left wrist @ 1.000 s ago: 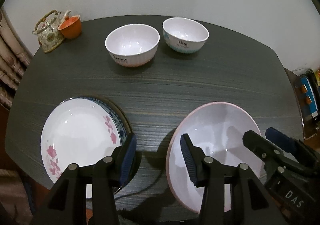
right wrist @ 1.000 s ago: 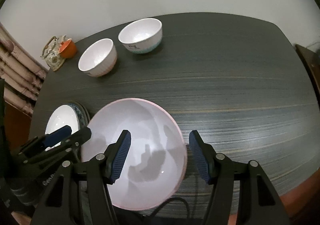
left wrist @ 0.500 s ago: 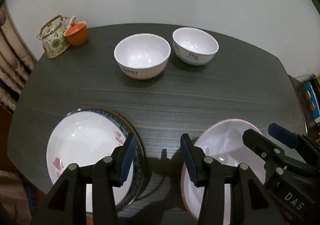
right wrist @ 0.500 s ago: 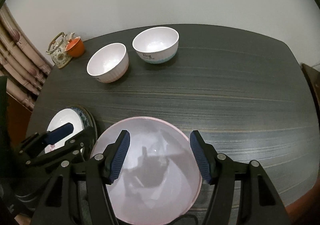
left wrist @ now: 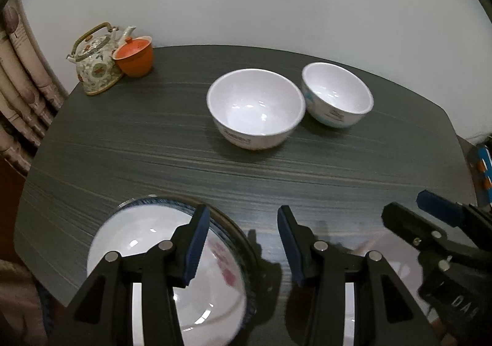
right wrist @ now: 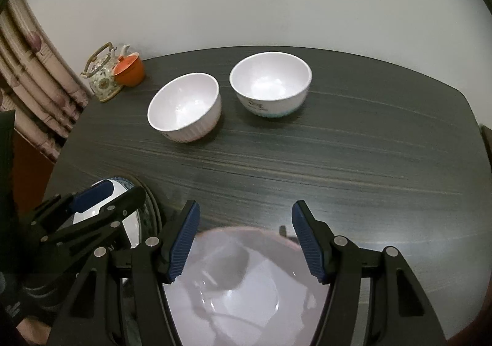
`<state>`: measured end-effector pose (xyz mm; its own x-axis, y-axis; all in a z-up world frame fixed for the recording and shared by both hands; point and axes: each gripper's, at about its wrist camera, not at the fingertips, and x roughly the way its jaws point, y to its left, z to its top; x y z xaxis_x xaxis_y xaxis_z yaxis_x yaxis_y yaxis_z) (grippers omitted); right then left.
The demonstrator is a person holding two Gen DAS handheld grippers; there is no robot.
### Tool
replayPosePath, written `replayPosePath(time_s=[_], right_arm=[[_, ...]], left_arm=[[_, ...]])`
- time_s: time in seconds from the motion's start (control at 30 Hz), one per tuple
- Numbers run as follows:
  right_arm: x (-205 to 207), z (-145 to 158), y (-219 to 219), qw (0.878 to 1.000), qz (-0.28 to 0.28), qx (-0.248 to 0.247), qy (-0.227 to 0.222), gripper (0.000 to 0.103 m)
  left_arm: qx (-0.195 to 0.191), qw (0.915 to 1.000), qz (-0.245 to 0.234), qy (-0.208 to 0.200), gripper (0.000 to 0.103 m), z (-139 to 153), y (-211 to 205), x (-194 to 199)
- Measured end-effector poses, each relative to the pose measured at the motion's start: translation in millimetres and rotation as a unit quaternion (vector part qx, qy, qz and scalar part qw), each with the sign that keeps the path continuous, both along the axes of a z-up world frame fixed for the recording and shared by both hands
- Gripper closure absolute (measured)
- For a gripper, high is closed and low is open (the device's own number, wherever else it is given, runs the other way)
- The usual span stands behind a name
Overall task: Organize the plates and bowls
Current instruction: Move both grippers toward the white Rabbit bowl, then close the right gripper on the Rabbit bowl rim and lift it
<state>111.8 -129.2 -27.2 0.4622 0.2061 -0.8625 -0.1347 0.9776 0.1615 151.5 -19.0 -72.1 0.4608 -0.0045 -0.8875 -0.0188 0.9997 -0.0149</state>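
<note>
Two white bowls stand side by side at the table's far side: a ribbed one and one with a blue base. A white flowered plate lies on a blue-rimmed plate at the near left. A pink-rimmed plate lies at the near edge. My left gripper is open and empty, between the two plates. My right gripper is open and empty, over the pink plate's far rim.
A flowered teapot and an orange cup stand at the far left corner of the dark wood table. A curtain hangs at the left. The wall is just behind the table.
Both grippers have drawn back toward the near edge and tilted up. The plates have slid down in both views and the bowls look nearer the middle. Both stay open.
</note>
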Motion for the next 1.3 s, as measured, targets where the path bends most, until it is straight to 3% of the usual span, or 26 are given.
replayPosePath(time_s=[0.23, 0.37, 0.53, 0.67, 0.8, 1.13, 1.3], right_arm=[[39.4, -4.6, 14.0, 0.999, 0.028, 0.025, 0.028, 0.052], [64.6, -12.9, 19.0, 0.996, 0.034, 0.049, 0.062, 0.059], [87.8, -19.4, 24.1, 0.994, 0.034, 0.062, 0.079, 0.060], [107.6, -29.4, 31.2, 0.991, 0.043, 0.078, 0.103, 0.060], [124.2, -37.0, 35.8, 0.988, 0.037, 0.095, 0.117, 0.060], [148.9, -52.8, 47.4, 0.983, 0.013, 0.123, 0.133, 0.060], [157.3, -59.1, 53.1, 0.985, 0.011, 0.108, 0.132, 0.064]], left_arm=[[-0.014, 0.9993, 0.033, 0.008, 0.056, -5.1, 39.6, 25.1], [-0.042, 0.9978, 0.047, 0.022, 0.056, -8.3, 58.0, 45.2], [-0.082, 0.9947, 0.055, 0.029, 0.056, -8.5, 71.2, 72.4], [-0.140, 0.9863, 0.070, 0.052, 0.056, -15.7, 84.7, 98.1], [-0.168, 0.9799, 0.088, 0.063, 0.056, -26.1, 92.5, 112.6], [-0.167, 0.9789, 0.086, 0.082, 0.056, -46.7, 88.1, 135.9], [-0.157, 0.9792, 0.089, 0.093, 0.056, -57.8, 86.4, 142.6]])
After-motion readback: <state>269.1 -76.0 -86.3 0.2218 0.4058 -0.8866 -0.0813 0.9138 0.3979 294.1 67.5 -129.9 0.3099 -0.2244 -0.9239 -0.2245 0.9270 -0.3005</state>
